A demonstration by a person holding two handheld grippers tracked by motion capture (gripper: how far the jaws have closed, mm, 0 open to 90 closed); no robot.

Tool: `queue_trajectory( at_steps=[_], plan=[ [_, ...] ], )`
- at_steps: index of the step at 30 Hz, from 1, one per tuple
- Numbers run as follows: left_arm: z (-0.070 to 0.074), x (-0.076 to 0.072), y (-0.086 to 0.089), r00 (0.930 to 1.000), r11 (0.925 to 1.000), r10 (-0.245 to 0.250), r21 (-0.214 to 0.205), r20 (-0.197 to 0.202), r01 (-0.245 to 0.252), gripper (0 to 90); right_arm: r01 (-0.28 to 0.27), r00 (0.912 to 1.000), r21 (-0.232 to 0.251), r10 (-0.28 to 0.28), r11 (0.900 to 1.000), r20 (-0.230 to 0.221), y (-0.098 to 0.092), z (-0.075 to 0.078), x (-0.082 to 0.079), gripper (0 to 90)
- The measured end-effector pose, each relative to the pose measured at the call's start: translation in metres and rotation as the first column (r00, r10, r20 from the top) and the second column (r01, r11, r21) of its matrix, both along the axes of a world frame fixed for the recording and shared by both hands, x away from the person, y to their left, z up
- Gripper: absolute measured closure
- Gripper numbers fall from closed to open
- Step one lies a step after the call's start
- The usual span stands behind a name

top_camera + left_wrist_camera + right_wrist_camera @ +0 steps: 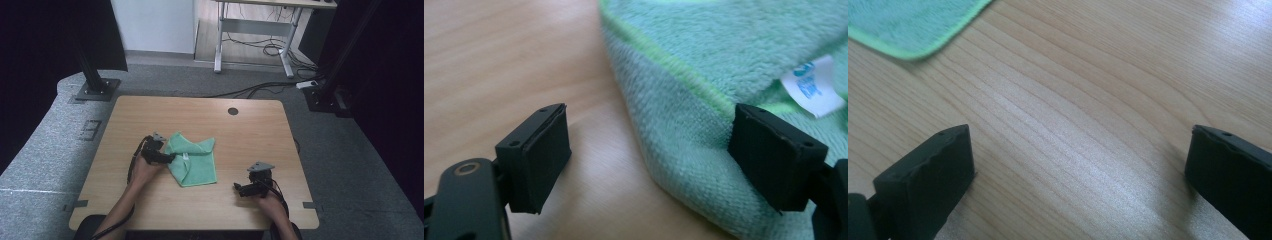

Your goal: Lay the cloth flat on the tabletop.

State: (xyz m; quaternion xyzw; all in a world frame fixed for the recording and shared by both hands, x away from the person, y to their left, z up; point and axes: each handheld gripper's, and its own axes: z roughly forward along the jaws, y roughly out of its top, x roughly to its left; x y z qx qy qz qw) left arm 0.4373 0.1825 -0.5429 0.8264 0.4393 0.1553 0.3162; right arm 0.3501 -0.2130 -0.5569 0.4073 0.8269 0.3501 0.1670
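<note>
A green cloth (194, 159) lies partly folded near the middle of the wooden table (250, 130), with a white label (813, 86) on it. My left gripper (171, 158) is at the cloth's left edge, jaws open. In the left gripper view the folded edge of the cloth (684, 125) lies between the jaws of the left gripper (649, 157), one jaw over bare wood and the other over the cloth, neither pressing on it. My right gripper (237, 188) rests low near the table's front right, open over bare wood (1083, 150), with a cloth corner (908, 25) ahead of it.
A round cable hole (233, 111) sits near the table's far edge. Black stand posts (92, 75) rise at the far left and far right on the grey floor. A desk frame with cables (255, 45) stands beyond.
</note>
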Motion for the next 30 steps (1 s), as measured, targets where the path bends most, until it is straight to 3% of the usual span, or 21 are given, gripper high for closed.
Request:
queue_trajectory(
  at_steps=[10,12,15,21,26,30],
  plan=[
    [-0.003,-0.04,-0.017,0.9991,0.9993,-0.033,-0.018,0.026,0.033,16.5,0.0,1.0,0.0,0.0,1.0,0.0,0.0,0.0,0.0,0.0],
    [-0.002,-0.043,-0.019,0.9986,0.9987,-0.051,-0.011,0.013,0.051,16.5,0.0,1.0,0.0,0.0,1.0,0.0,0.0,0.0,0.0,0.0],
    [0.001,-0.043,-0.018,0.9961,0.9956,-0.089,-0.032,-0.007,0.088,17.0,0.001,1.0,-0.001,-0.001,1.0,0.001,0.0,0.0,0.0,0.0],
    [0.019,-0.038,-0.011,0.9952,0.9925,-0.087,-0.082,0.046,0.09,15.5,0.001,0.9999,-0.006,-0.001,1.0,-0.016,0.0,0.002,0.001,0.0],
    [0.029,-0.03,-0.003,0.9954,0.9948,-0.058,-0.079,0.076,0.064,15.3,-0.003,0.9999,0.007,0.003,1.0,-0.017,0.003,0.006,0.004,2.2],
    [0.028,-0.018,0.001,0.9956,0.9987,-0.031,-0.038,0.088,0.034,17.4,-0.011,0.9999,0.038,0.012,0.9992,-0.008,0.01,0.012,0.009,9.6]
  ],
)
